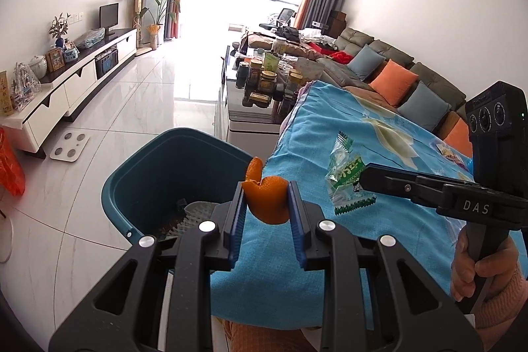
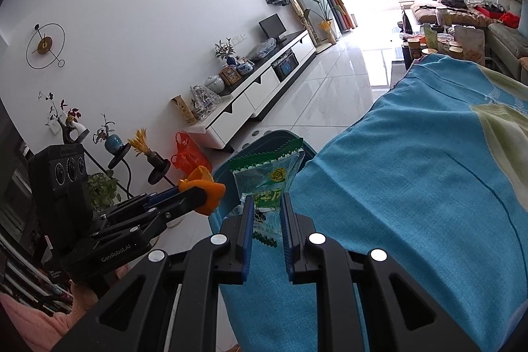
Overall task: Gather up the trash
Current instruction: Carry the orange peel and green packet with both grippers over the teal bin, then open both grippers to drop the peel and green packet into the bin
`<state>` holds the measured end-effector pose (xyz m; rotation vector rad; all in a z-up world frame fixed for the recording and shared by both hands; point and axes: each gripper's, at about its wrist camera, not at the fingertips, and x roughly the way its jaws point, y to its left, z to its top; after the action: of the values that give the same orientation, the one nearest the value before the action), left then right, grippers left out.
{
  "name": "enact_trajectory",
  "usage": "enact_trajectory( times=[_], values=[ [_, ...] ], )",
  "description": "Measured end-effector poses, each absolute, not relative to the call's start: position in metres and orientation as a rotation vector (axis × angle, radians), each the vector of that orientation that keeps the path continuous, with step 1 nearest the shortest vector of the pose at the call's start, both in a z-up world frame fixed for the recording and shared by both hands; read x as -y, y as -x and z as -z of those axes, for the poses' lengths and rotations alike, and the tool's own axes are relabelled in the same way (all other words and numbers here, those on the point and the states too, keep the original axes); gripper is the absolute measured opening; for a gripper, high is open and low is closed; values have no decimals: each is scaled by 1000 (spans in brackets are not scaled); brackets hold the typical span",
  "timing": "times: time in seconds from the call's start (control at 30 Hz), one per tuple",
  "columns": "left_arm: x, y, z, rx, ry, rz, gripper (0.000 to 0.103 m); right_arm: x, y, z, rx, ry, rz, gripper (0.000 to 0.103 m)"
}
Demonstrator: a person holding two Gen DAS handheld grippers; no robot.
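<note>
"DAS" on right gripper [image 1: 363,175], wrapper [image 1: 346,177] print unreadable

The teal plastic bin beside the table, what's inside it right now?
Inside the teal plastic bin, a pale ridged piece and dark scraps lie on the bottom. The left hand-held gripper, holding an orange peel, hides the rest.

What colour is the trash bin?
Dark teal trash bin, clearest in the left wrist view.

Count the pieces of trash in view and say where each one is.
3. Orange peel clamped in the left gripper by the bin; green wrapper held in the right gripper; another wrapper lying on the blue cloth. More may be hidden.
</note>
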<state>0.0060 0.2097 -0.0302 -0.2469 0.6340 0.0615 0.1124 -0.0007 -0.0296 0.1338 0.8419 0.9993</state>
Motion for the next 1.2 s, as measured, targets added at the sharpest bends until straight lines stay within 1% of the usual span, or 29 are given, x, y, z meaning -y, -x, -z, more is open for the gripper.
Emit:
enact_trajectory(
  times=[0.63, 1.2],
  values=[
    [-233, -16, 41, -651, 269, -131, 25, -39, -126, 35, -884, -77, -1025, 15],
    [-244, -32, 63, -685, 292, -192, 25, -77, -135, 40, -909, -14, -1025, 14]
  ],
)
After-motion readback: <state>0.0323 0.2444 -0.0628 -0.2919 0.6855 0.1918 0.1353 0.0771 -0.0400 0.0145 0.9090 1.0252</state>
